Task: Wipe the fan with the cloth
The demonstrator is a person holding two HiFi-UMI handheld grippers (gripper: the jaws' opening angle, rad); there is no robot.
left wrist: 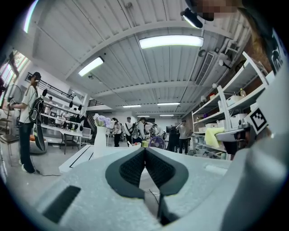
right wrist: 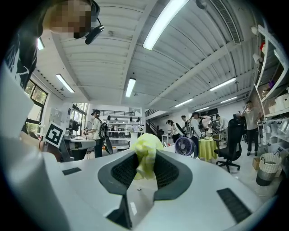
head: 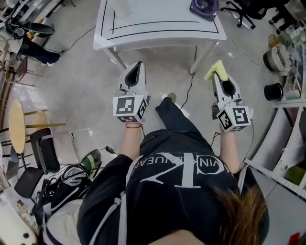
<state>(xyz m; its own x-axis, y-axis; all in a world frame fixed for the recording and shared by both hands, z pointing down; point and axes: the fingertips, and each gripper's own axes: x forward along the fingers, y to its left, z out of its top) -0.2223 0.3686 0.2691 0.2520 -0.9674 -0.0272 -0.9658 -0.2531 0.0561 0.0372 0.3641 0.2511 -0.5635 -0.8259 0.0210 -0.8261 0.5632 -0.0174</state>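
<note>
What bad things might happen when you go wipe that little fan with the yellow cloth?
The cloth is only pinched by the right tongs, so it might slip out. The fan sits near a corner of the table and might get pushed off. The cable on the floor might trip you.

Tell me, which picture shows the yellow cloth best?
The right gripper view: the yellow cloth sits big and centred, pinched between the jaws. The head view shows only a small tuft at the right gripper's tip; the left gripper view, a small yellow patch far right.
</note>
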